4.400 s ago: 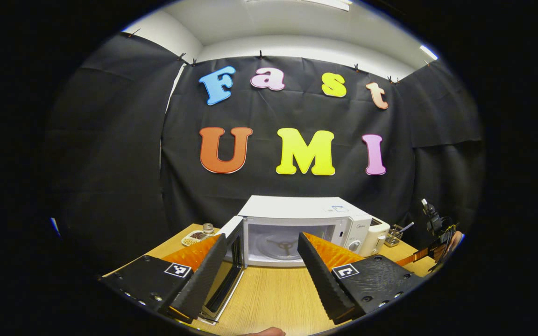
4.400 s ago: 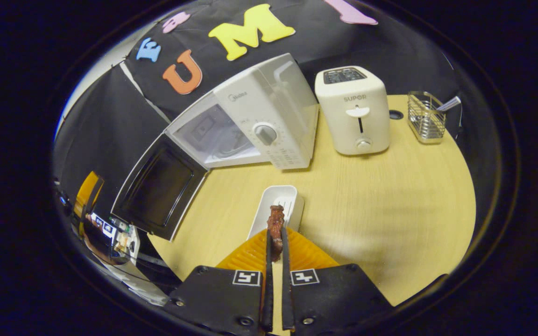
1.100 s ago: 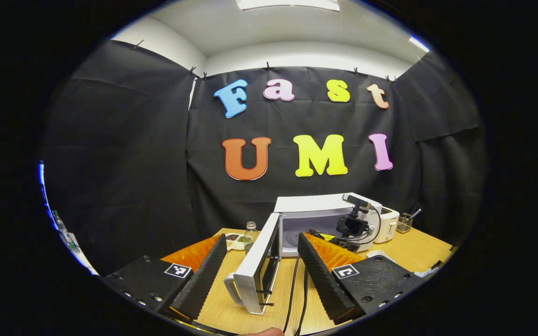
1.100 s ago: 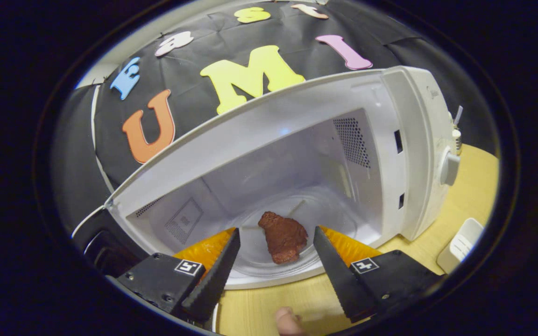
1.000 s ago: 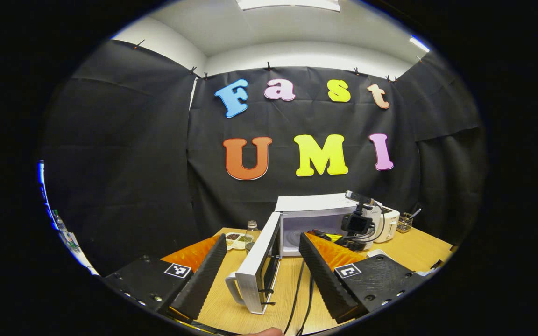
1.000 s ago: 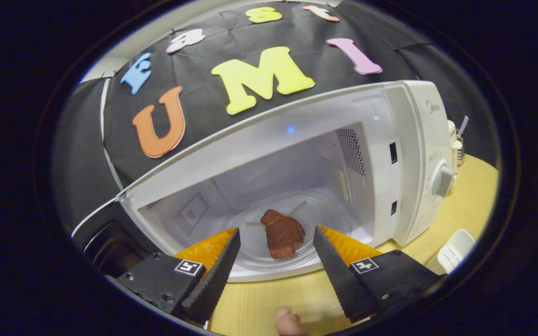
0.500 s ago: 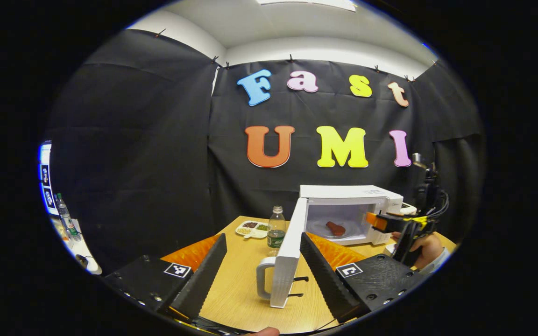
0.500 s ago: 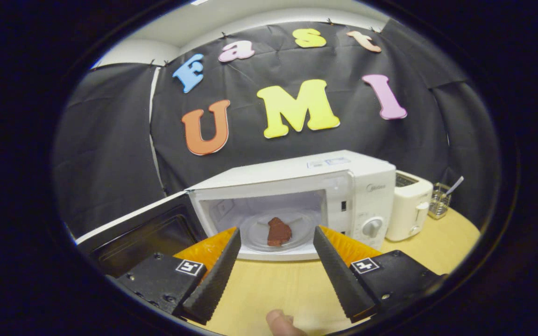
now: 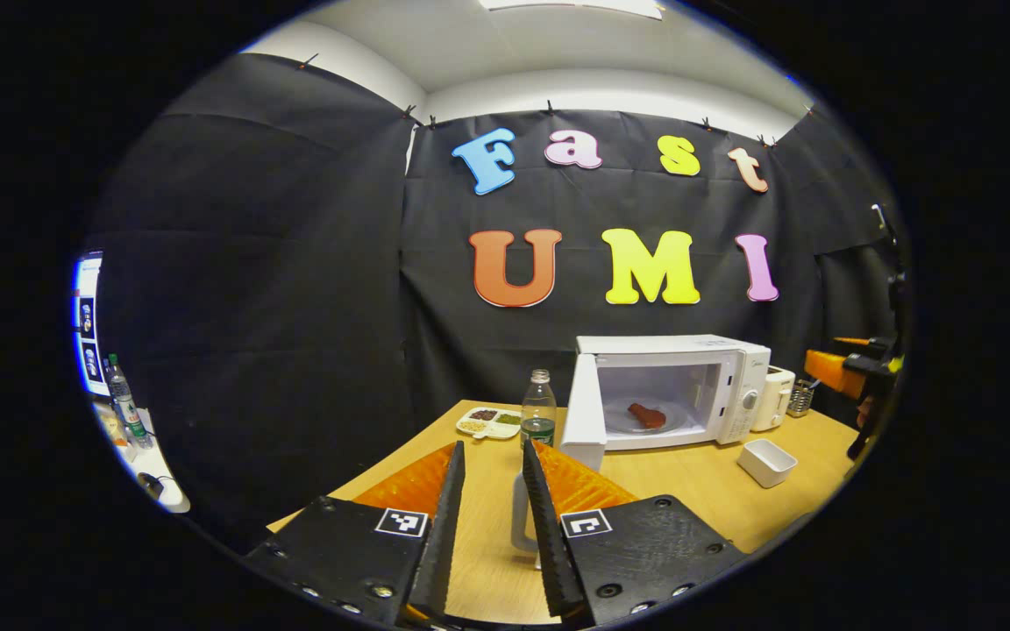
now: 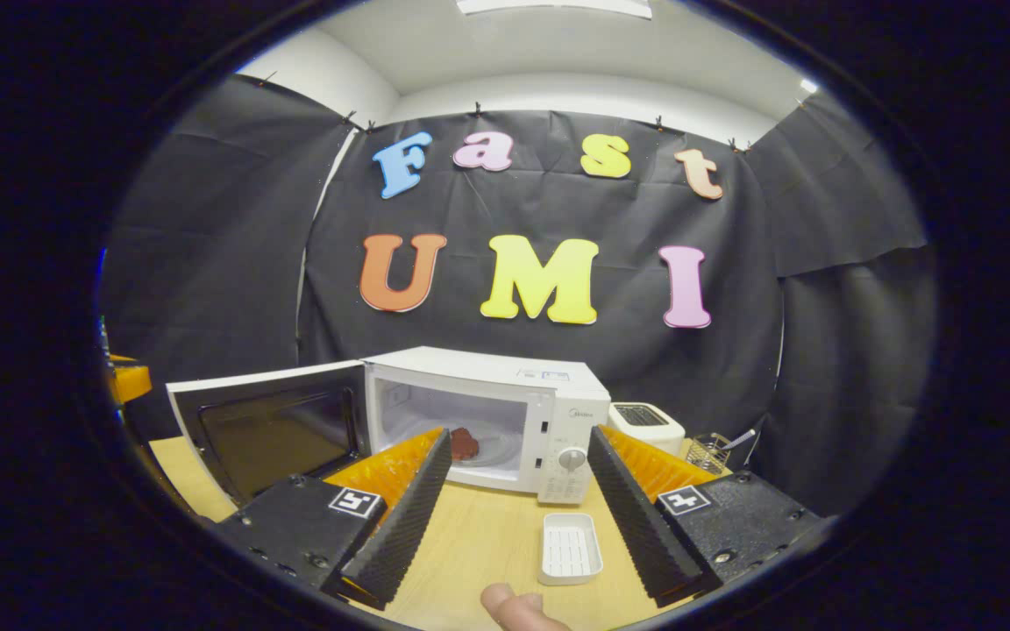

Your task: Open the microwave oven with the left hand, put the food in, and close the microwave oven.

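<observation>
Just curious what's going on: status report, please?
Left tongs astride door handle, not clamped. Right tongs open, empty. Food inside microwave; door wide open. Nothing seen in the doorway.

- Our left gripper (image 9: 487, 517) has its fingers (image 9: 445, 526) pulled in close with just a narrow gap, pointing level.
- Our right gripper (image 10: 514, 508) is spread wide, nothing between the fingers, thumb (image 10: 518, 609) peeking in below.
</observation>
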### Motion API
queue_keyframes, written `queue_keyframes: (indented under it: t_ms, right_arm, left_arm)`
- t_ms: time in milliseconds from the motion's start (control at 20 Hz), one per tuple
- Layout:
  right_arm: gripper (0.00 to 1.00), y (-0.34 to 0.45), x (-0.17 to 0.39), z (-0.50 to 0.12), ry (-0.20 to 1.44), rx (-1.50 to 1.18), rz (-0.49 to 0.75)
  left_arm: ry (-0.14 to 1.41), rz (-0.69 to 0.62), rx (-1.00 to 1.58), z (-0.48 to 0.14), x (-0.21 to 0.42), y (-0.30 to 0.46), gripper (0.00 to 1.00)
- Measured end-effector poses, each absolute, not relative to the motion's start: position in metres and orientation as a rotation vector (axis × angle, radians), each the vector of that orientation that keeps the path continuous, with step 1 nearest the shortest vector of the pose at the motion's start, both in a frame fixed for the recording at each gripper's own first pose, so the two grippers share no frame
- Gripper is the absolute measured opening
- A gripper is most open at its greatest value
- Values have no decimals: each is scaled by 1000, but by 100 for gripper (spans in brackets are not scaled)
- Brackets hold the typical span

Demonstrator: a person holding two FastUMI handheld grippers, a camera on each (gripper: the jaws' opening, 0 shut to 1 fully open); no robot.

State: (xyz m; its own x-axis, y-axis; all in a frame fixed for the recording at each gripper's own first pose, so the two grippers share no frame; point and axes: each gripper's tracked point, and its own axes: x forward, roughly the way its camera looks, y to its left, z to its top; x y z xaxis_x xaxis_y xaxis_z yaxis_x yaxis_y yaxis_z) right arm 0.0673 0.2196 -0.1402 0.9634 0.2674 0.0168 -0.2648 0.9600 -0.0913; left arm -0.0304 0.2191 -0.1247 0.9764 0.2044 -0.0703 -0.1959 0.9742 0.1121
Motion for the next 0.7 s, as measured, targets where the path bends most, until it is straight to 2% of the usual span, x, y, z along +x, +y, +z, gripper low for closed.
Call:
queue_keyframes:
  t_ms: [100,150,200,250,550,600,650,700]
  right_arm:
    - [100,213,58,-133,-43,-76,282]
    - [92,208,54,-132,-46,-79,281]
    - [92,205,51,-133,-46,-86,280]
    - [93,203,48,-134,-44,-91,285]
    - [93,198,39,-137,-45,-111,315]
    - [100,198,38,-136,-49,-112,319]
    - [100,196,36,-136,-49,-109,321]
    - [94,194,35,-136,-51,-100,321]
  left_arm:
    - [99,229,113,-138,-28,225,39]
    - [97,234,109,-146,-25,227,31]
    - [80,265,95,-141,-23,234,31]
    - [67,290,80,-138,-28,239,0]
    - [98,267,76,-156,-8,247,0]
    - [111,258,76,-162,-4,245,0]
    - [128,250,76,-169,1,245,0]
    - [149,236,80,-176,7,242,0]
